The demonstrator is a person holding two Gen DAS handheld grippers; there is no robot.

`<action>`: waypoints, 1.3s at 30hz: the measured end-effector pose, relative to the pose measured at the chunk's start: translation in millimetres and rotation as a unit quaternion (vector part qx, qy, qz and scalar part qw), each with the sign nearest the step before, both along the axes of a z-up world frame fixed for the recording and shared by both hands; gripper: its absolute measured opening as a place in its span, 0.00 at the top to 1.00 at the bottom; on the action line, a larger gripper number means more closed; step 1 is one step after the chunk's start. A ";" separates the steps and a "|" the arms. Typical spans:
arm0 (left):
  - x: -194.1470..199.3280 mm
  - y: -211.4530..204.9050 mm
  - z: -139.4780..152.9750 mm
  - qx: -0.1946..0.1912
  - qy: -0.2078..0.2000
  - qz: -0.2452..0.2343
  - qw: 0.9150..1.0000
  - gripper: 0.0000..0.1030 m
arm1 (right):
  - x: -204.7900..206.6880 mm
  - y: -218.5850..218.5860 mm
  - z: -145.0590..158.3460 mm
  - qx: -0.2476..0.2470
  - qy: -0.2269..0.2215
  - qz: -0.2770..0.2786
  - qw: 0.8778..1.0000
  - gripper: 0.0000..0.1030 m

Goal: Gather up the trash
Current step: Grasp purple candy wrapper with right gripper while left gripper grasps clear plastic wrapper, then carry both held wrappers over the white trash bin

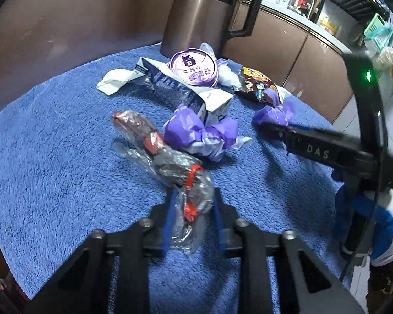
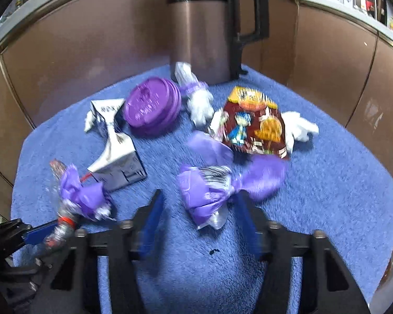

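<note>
Left claw (image 1: 194,206) w/ jaws round the clear wrapper (image 1: 180,167), prob about to pinch; right claw (image 2: 199,206) spread at purple wrapper (image 2: 209,191), both nr the kettle (image 1: 204,13).

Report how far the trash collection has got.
Nothing looks collected yet; no bin is in view. In hand: the left gripper brackets the clear wrapper, the right gripper brackets a purple wrapper. Left on the blue towel: milk carton, purple lid, snack packet.
</note>
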State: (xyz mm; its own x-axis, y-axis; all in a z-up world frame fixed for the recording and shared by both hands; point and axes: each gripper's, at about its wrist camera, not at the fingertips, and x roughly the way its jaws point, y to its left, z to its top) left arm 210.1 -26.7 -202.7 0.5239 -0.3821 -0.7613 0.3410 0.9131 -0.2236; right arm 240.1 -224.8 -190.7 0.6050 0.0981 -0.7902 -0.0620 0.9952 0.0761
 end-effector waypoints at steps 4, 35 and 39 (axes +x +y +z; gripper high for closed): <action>-2.3 7.6 1.3 -0.018 0.005 0.011 1.000 0.90 | -9.2 -12.2 -0.3 0.028 -0.003 -0.015 0.999 0.72; -145.2 -2.1 149.0 -0.072 -0.146 -0.032 0.986 0.91 | -271.9 -68.7 147.9 0.057 -0.198 -0.054 0.977 0.76; -155.6 -46.8 156.9 -0.073 -0.146 -0.086 0.983 0.91 | -309.8 -105.3 151.2 0.053 -0.214 -0.107 0.970 0.76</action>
